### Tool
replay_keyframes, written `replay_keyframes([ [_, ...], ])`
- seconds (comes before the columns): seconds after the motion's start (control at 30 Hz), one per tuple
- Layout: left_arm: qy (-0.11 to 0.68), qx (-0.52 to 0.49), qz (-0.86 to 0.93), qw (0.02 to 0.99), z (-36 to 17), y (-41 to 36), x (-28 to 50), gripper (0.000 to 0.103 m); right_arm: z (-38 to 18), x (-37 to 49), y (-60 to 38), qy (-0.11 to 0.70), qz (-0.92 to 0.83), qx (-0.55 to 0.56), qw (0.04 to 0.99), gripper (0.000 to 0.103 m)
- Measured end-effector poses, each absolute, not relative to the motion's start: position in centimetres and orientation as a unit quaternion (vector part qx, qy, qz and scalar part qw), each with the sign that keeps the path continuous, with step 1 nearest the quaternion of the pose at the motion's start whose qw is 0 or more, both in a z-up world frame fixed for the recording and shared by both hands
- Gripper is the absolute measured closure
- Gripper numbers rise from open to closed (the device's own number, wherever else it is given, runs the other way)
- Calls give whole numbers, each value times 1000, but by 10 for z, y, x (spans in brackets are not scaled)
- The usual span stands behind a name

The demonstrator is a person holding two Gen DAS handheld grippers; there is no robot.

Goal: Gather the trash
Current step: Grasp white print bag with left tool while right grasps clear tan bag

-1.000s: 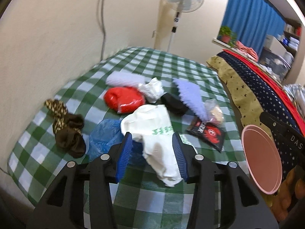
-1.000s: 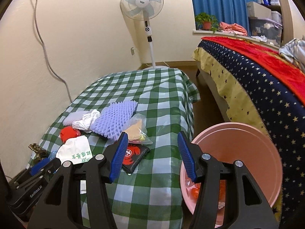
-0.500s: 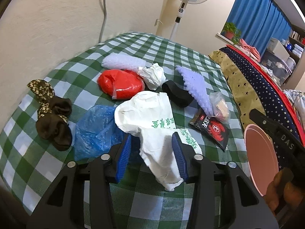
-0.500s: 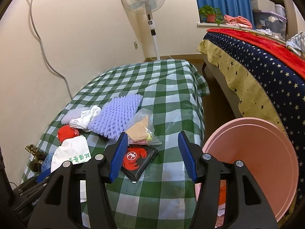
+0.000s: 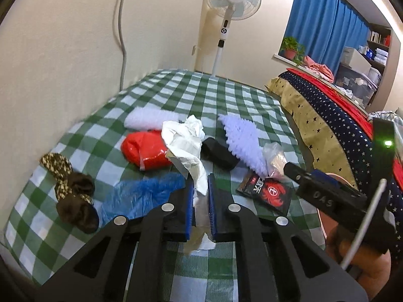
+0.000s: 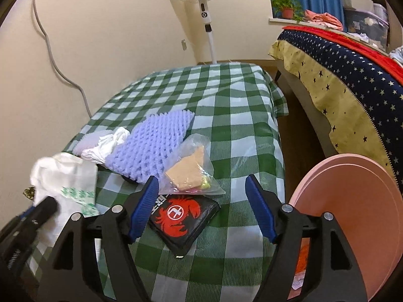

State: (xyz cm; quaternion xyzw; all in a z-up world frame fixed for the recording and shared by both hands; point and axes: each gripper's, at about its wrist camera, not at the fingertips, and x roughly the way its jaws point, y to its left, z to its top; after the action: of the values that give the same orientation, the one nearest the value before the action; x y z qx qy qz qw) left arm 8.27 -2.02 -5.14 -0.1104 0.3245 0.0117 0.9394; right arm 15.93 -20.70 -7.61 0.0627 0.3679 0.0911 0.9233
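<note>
Since the earlier frame, left wrist view: the left gripper (image 5: 200,196) has been closing and now pinches the white plastic bag (image 5: 186,146), lifted ahead of its jaws. Right wrist view: the right gripper (image 6: 201,209) is opening, nothing gripped; the black crab packet (image 6: 183,221) lies between its fingers, the pink bin (image 6: 352,201) just right.

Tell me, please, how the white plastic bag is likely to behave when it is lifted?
Probably floppy: the white bag is crumpled and bunches between the closing left tool's pads. Likely very light, being thin film with nothing visibly inside. It may trail or swing, since much of it hangs loose beyond the pads.
</note>
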Motion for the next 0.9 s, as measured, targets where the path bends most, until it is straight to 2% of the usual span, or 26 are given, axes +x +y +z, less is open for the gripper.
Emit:
replay_keyframes([
  [0.2, 322, -112, 15, 940, -49, -18, 85, 93, -81, 173, -201, 382, 98, 55, 917, 26],
  [0.47, 321, -117, 15, 940, -47, -19, 86, 93, -92, 194, -194, 415, 102, 48, 903, 26],
  [0.5, 321, -116, 14, 940, -47, -20, 87, 93, -95, 195, -194, 420, 106, 51, 900, 32],
  [0.53, 321, -114, 14, 940, -47, -21, 87, 93, -96, 195, -194, 423, 110, 52, 898, 45],
  [0.73, 319, -106, 9, 942, -44, -24, 88, 93, -92, 187, -198, 420, 125, 61, 897, 60],
  [0.9, 307, -103, 9, 946, -35, -24, 84, 93, -74, 168, -201, 401, 127, 65, 905, 61],
])
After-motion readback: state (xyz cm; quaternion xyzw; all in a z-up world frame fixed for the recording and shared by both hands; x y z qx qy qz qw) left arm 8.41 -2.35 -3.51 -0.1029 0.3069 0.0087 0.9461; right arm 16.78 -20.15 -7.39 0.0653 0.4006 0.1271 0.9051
